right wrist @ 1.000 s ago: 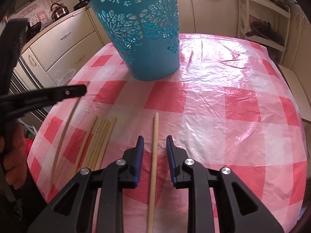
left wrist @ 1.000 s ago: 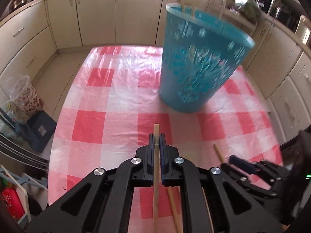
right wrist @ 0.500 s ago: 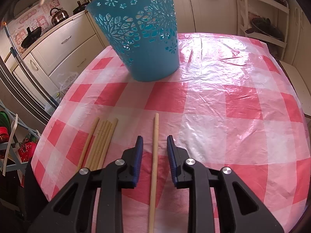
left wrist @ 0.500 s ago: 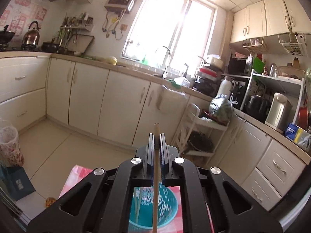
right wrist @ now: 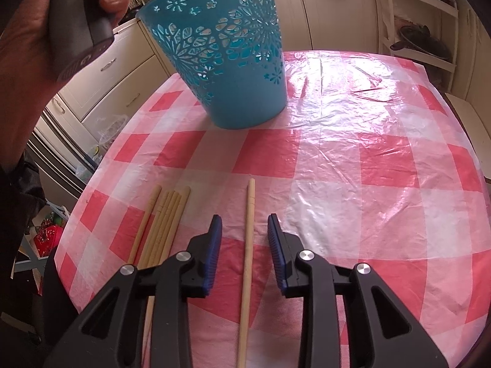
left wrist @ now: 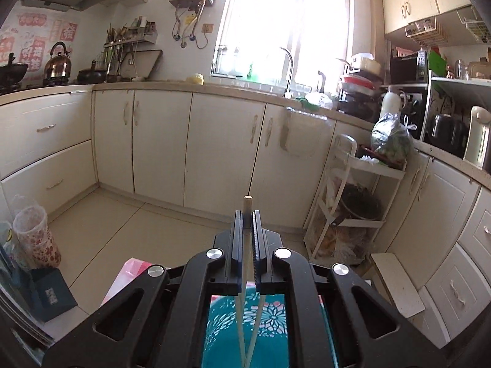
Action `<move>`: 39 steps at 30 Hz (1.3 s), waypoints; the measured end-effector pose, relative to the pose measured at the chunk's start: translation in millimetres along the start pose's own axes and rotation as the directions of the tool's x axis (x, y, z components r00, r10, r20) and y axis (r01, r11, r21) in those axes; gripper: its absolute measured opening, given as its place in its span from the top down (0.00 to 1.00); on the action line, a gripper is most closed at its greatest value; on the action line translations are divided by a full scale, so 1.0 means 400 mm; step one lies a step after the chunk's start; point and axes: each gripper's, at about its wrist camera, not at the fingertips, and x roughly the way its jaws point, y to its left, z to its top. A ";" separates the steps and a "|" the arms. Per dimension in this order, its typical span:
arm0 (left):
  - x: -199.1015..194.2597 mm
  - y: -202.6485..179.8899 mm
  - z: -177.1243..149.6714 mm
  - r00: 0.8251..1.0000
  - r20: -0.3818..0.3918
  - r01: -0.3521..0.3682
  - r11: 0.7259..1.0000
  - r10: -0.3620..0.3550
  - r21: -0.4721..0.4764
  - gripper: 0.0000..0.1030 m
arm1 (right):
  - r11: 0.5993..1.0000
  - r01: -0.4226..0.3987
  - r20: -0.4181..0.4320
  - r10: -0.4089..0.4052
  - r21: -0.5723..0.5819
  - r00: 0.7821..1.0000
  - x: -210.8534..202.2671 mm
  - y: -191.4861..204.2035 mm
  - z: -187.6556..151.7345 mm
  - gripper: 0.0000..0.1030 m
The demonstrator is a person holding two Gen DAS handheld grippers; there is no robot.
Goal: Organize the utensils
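**Left gripper holds one chopstick over the basket; right gripper straddles another on the table**

The left gripper (left wrist: pixel 246 214) is clamped on a wooden chopstick (left wrist: pixel 247 204), whose blunt end sticks out past the pads. Below the gripper, the open mouth of the teal cut-out basket (left wrist: pixel 221 322) shows, with two pale sticks (left wrist: pixel 256 325) standing inside it.

The right gripper (right wrist: pixel 244 230) hangs low over the near part of the pink checked tablecloth (right wrist: pixel 353 159). Its jaws have just been opening and stand apart, with a single chopstick (right wrist: pixel 249 230) lying between the blue pads, touched by neither. Just to its left lies a bundle of chopsticks (right wrist: pixel 162 224), side by side. The basket stands upright at the far side of the table. At far left, a hand (right wrist: pixel 27 46) grips a dark handle.
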 end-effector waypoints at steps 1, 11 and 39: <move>0.008 -0.001 -0.009 1.000 -0.023 -0.001 1.000 0.001 0.013 0.95 | 1.000 0.001 0.000 -0.001 -0.003 1.000 0.000 0.001 0.000 0.68; -0.064 0.069 -0.081 0.996 -0.076 -0.047 0.999 0.048 0.017 0.43 | 1.000 0.001 -0.001 -0.001 -0.005 1.000 0.001 0.001 0.001 0.68; -0.182 0.351 -0.521 0.904 -0.412 -0.157 0.985 0.114 -0.073 0.13 | 0.999 -0.035 0.061 0.036 -0.017 0.997 -0.061 0.001 -0.009 0.94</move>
